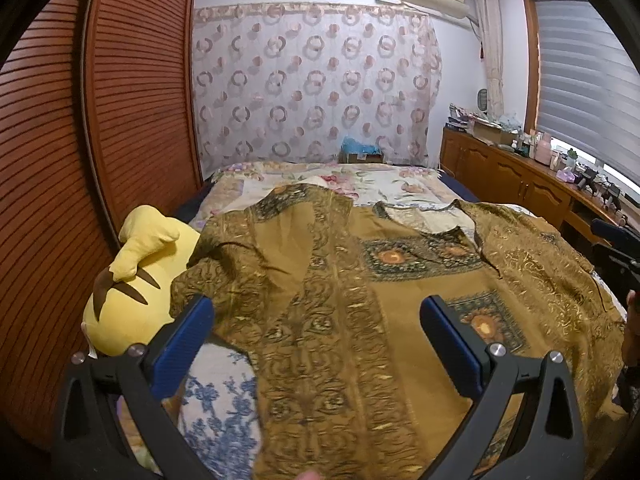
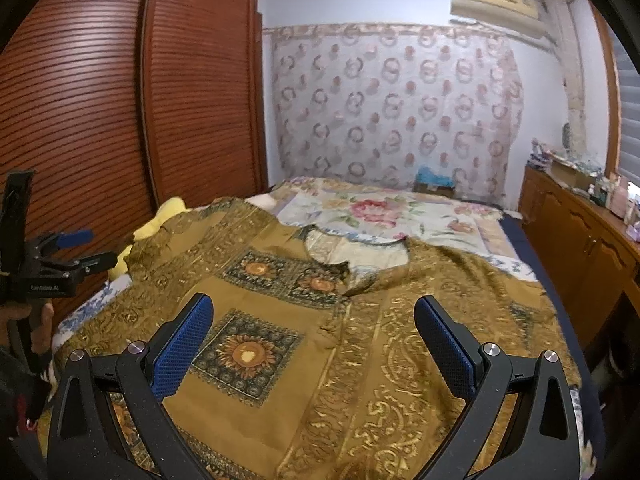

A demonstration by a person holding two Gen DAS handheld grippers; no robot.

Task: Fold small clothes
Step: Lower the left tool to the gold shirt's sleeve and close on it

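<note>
An ochre-gold patterned shirt [image 1: 352,288] lies spread front-up on the bed, its neckline toward the far wall; it also shows in the right wrist view [image 2: 304,320]. My left gripper [image 1: 316,312] hovers open and empty above the shirt's left part, whose sleeve edge is folded over. My right gripper [image 2: 314,312] hovers open and empty above the shirt's middle and right part. The left gripper [image 2: 76,248] also shows at the left edge of the right wrist view, held in a hand.
A yellow plush toy [image 1: 132,280] lies at the bed's left side against the brown louvred wardrobe [image 1: 100,120]. A floral quilt [image 2: 384,212] covers the bed beyond the shirt. A wooden cabinet [image 1: 512,176] with clutter runs along the right wall.
</note>
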